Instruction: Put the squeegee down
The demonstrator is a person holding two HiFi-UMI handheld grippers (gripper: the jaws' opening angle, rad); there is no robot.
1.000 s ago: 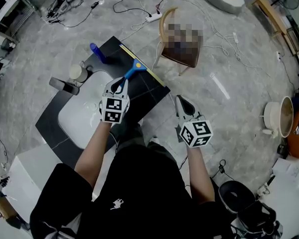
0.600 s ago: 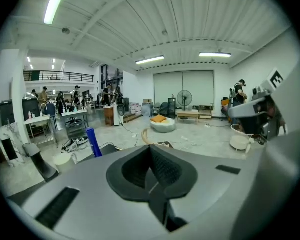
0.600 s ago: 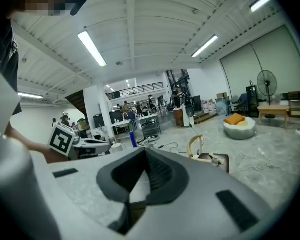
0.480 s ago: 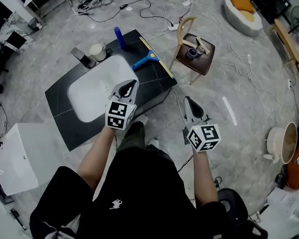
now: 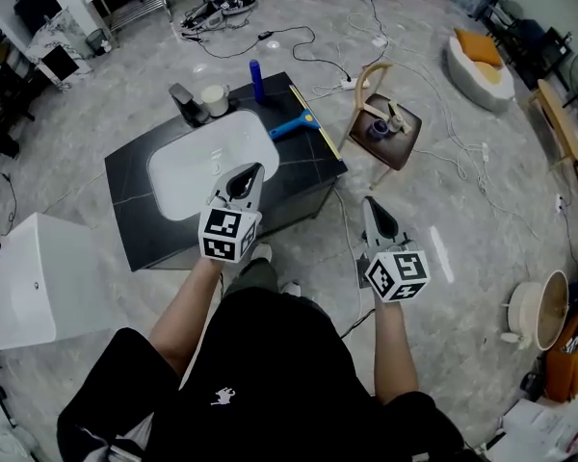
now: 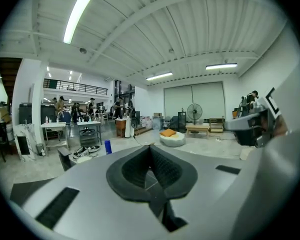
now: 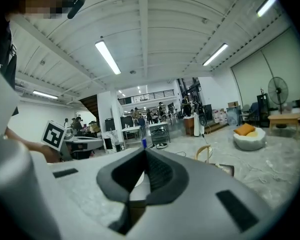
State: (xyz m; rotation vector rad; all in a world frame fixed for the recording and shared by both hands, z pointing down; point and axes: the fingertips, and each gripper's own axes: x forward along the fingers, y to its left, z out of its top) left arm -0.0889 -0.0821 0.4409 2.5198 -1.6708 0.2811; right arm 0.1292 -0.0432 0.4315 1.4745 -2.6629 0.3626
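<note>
The squeegee (image 5: 298, 123), with a blue handle and a long yellow-edged blade, lies flat at the far right edge of the black counter (image 5: 135, 221), beside the white sink basin (image 5: 207, 171). My left gripper (image 5: 249, 173) is shut and empty; it hovers above the counter's near side, well short of the squeegee. In the left gripper view its jaws (image 6: 150, 148) meet with nothing between them. My right gripper (image 5: 371, 206) is off the counter's right side, over the floor, shut and empty. The right gripper view shows its tips (image 7: 145, 152) closed together.
A blue bottle (image 5: 256, 81), a cup (image 5: 215, 99) and a dark faucet (image 5: 185, 102) stand at the counter's far edge. A wooden chair (image 5: 386, 121) holding small items is to the right. A white box (image 5: 29, 277) stands at the left. Cables trail over the floor.
The left gripper has come off the squeegee's handle and drawn back and upward; the squeegee stays lying on the counter. The right gripper rose too, and the view has pulled away from the counter.
</note>
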